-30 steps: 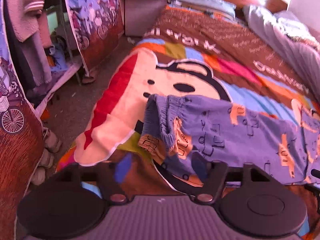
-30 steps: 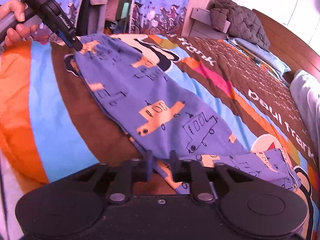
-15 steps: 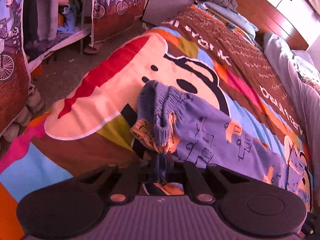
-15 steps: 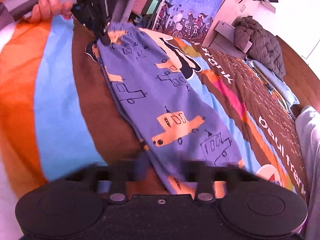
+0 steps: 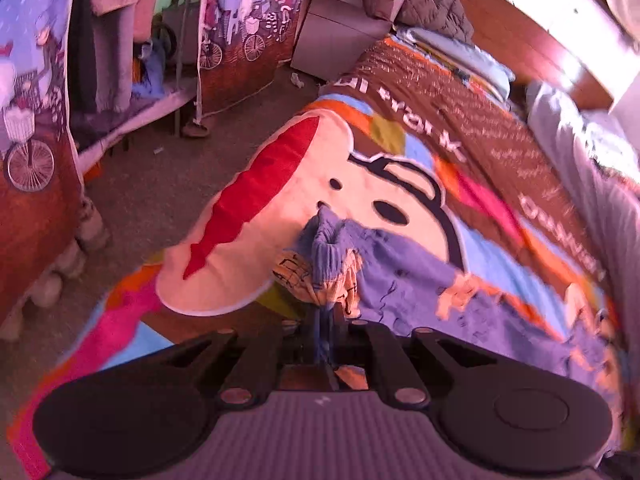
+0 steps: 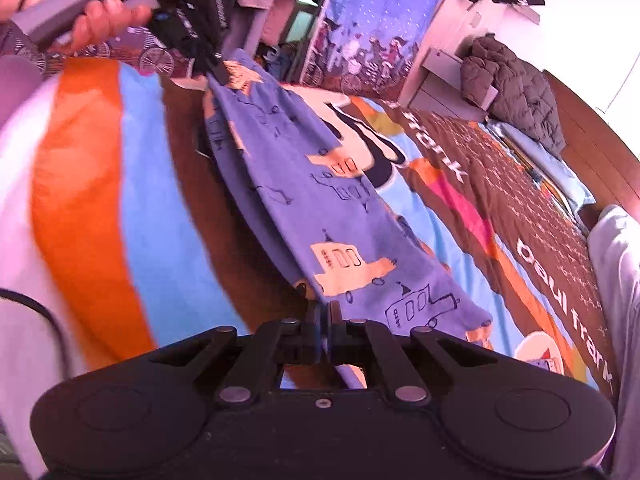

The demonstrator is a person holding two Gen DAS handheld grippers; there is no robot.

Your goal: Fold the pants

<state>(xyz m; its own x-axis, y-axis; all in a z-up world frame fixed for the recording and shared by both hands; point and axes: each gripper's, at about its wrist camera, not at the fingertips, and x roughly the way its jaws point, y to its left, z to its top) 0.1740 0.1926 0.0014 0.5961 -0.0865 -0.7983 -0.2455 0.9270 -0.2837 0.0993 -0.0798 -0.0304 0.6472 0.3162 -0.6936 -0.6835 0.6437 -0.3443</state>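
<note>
Purple children's pants [image 6: 320,208] with orange car prints are stretched above the bed between both grippers. My left gripper [image 5: 326,316] is shut on the bunched waistband [image 5: 328,256]; it also shows in the right wrist view [image 6: 216,70], held by a hand at the top left. My right gripper [image 6: 324,320] is shut on the pants' near edge toward the leg end. The pants [image 5: 460,292] run off to the right in the left wrist view.
A colourful cartoon blanket [image 5: 380,184] covers the bed. A grey quilt [image 6: 616,264] lies along the right side. A dark jacket [image 6: 516,84] sits on a grey cabinet [image 5: 336,36] at the head. A curtained clothes rack [image 5: 120,40] and floor [image 5: 160,192] lie left of the bed.
Both grippers closed on the pants, the left on the waistband and the right on the near edge, and lifted them, pulling the cloth taut between them.
</note>
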